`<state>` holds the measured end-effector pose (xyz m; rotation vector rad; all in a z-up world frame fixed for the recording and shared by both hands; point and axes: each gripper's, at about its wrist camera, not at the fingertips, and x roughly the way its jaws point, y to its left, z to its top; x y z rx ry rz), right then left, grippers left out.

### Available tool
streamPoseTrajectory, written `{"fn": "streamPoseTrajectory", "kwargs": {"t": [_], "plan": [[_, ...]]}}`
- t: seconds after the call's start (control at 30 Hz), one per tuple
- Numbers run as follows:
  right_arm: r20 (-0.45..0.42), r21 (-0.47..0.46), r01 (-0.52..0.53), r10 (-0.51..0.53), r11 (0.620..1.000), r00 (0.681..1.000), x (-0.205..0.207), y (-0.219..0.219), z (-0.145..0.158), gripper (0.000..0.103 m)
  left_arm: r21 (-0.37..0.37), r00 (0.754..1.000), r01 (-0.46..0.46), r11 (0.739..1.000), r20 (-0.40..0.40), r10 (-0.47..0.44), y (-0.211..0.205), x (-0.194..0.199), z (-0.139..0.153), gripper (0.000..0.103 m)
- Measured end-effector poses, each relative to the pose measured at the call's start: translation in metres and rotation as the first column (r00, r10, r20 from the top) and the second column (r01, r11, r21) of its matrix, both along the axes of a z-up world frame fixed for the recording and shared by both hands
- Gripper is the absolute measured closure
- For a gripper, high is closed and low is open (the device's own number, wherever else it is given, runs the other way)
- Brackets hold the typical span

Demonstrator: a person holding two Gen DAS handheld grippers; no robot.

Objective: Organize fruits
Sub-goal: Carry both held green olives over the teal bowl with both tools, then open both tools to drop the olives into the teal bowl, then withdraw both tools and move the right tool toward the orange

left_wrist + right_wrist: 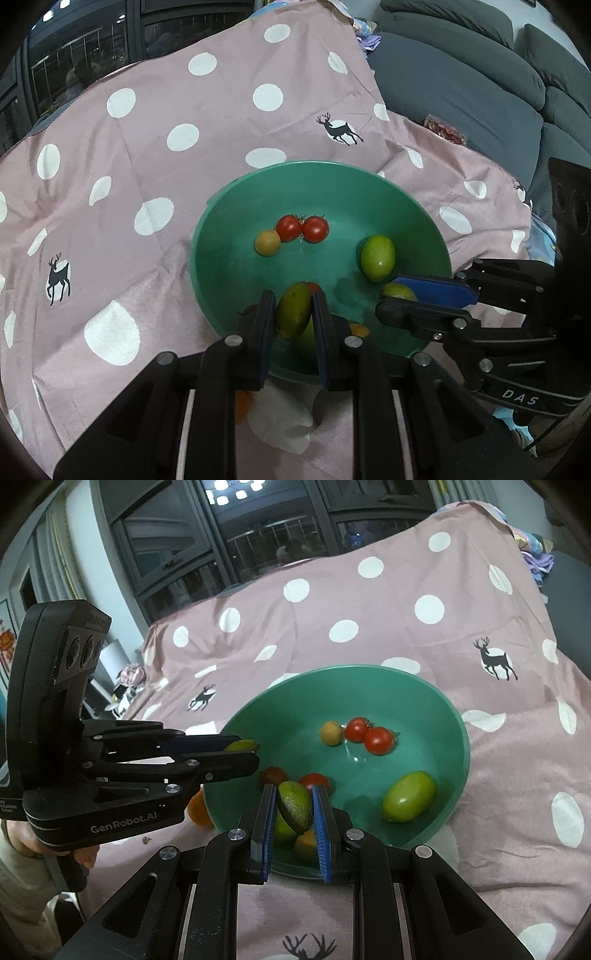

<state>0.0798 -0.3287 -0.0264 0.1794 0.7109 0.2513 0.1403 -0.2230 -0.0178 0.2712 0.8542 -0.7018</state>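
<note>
- Left gripper (293, 314): squeezed tight on a long green fruit (293, 310), held just above the near side of the green bowl (236, 206).
- Right gripper (293, 805): squeezed tight on another green fruit (295, 806), a dark one, also held over the near side of the bowl.
- Both grippers close together, side by side, each pointing down into the bowl.
- Already lying in the bowl: two red tomatoes (303, 228) touching each other, a small tan round fruit (266, 242) right beside them, and a light green fruit (378, 257) off to the right side.
- More fruit at the near edge of the bowl, under the grippers: red bits, a yellow-green bit and an orange bit, partly hidden.
- An orange fruit (197, 808) sitting outside the bowl, on the pink spotted cloth (147, 155), right by the rim.
- Step right now, most likely: bringing two fruits to the bowl to drop them in.
- Next move, as a guess: go down a little more, find a free spot on the bowl floor, then open up gently so nothing rolls or bumps the tomatoes.
- After that, probably the orange fruit outside.
</note>
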Motion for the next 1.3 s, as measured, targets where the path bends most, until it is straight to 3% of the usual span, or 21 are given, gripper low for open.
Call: {"fn": "streamPoseTrajectory", "kwargs": {"t": [0.67,0.77,0.97,1.03,1.1,1.17,1.3], "plan": [[-0.009,-0.013,0.047,-0.047,0.999,0.999,-0.001,-0.005,0.000,0.082,0.019,1.000,-0.016,1.000,0.002,0.016,-0.002,0.003,-0.005,0.083],[-0.012,-0.009,0.057,-0.057,0.998,0.998,-0.002,-0.007,0.000,0.082,0.019,1.000,-0.023,1.000,0.006,0.023,-0.001,0.003,-0.004,0.075],[-0.011,0.001,0.072,-0.072,0.997,0.997,-0.005,-0.009,0.003,0.079,0.024,0.999,-0.049,0.999,0.023,0.048,0.004,0.001,0.001,0.046],[-0.008,0.005,0.079,-0.079,0.997,0.997,-0.009,-0.010,0.004,0.074,0.023,0.998,-0.058,0.998,0.031,0.058,0.007,-0.002,0.004,0.039],[-0.007,0.013,0.087,-0.086,0.996,0.996,-0.013,-0.011,0.006,0.069,0.020,0.997,-0.071,0.997,0.040,0.070,0.012,-0.005,0.007,0.024],[-0.003,0.023,0.097,-0.097,0.995,0.995,-0.018,-0.012,0.009,0.062,0.018,0.996,-0.082,0.996,0.045,0.081,0.015,-0.010,0.009,0.017],[0.006,0.044,0.113,-0.113,0.993,0.994,-0.032,-0.015,0.014,0.053,0.009,0.994,-0.104,0.995,0.044,0.103,0.031,-0.022,0.013,0.008]]}}
